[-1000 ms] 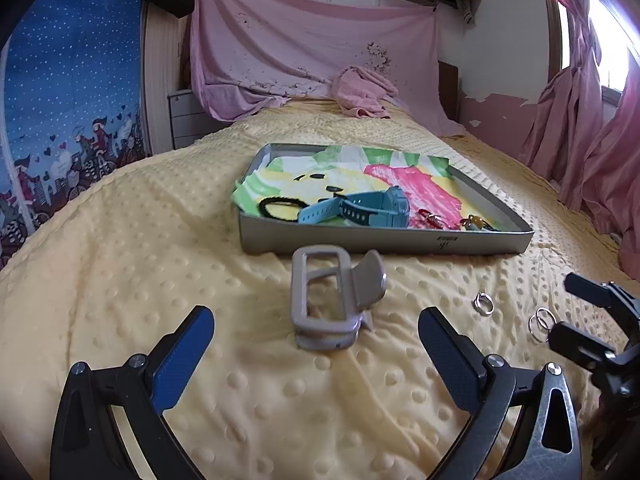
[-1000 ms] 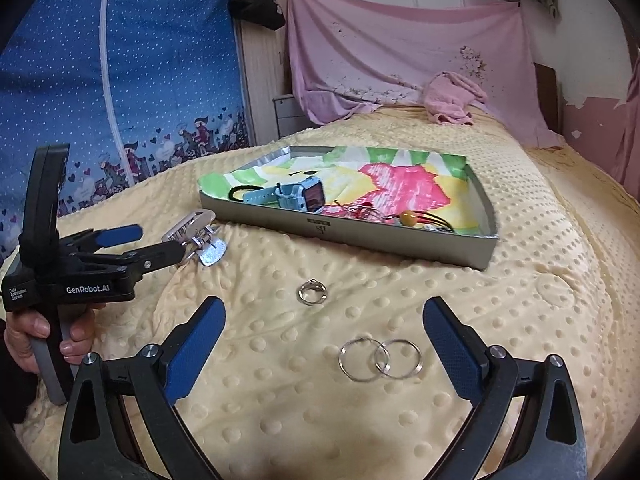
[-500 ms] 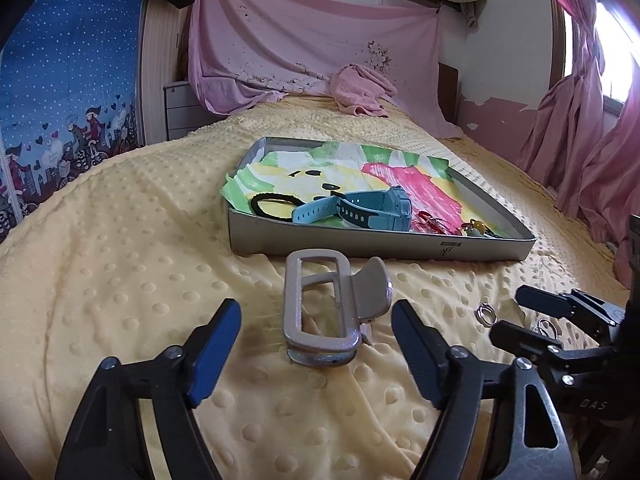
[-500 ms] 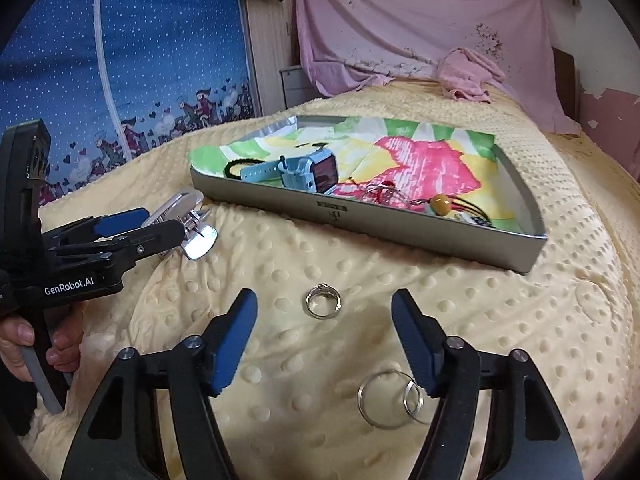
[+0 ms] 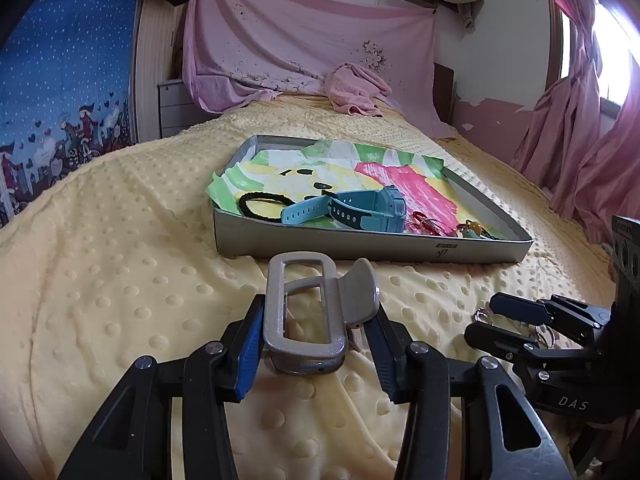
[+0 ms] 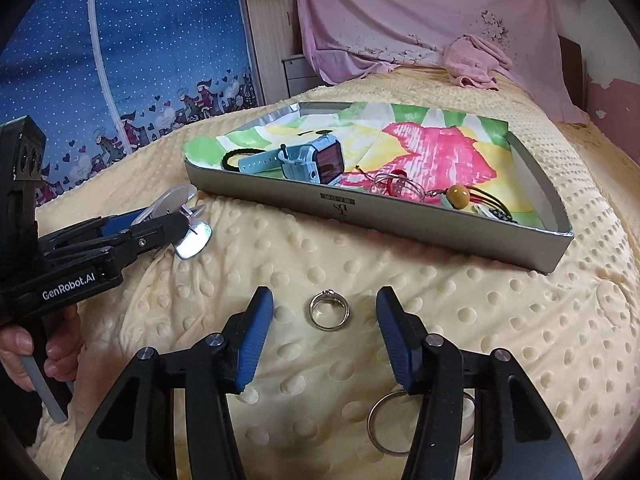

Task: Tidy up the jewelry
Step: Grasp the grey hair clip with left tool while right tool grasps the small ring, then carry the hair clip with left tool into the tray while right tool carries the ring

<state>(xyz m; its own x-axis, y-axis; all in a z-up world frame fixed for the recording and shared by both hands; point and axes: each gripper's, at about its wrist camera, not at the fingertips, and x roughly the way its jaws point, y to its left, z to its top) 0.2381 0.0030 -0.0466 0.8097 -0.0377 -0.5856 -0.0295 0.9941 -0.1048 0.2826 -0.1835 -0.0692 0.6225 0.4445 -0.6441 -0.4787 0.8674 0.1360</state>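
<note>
A beige hair claw clip (image 5: 308, 312) lies on the yellow blanket in front of the grey tray (image 5: 360, 245). My left gripper (image 5: 316, 344) straddles the clip, its blue pads (image 5: 251, 344) against or very near its sides. In the right wrist view, my right gripper (image 6: 325, 334) is open around a silver ring (image 6: 329, 311) on the blanket, not touching it. Linked hoop rings (image 6: 384, 424) lie under its right finger. The tray holds a blue watch (image 6: 304, 158), a black hair tie (image 6: 232, 156) and beaded cords (image 6: 460, 196).
The tray (image 6: 400, 216) is lined with coloured paper. A pink towel (image 5: 356, 88) lies at the far end of the bed. Pink curtains (image 5: 580, 140) hang at the right. The left gripper with the clip (image 6: 188, 236) shows in the right wrist view.
My left gripper has moved forward and narrowed around the hair clip. My right gripper has moved forward and narrowed, bringing the silver ring between its fingers and the hoops beneath.
</note>
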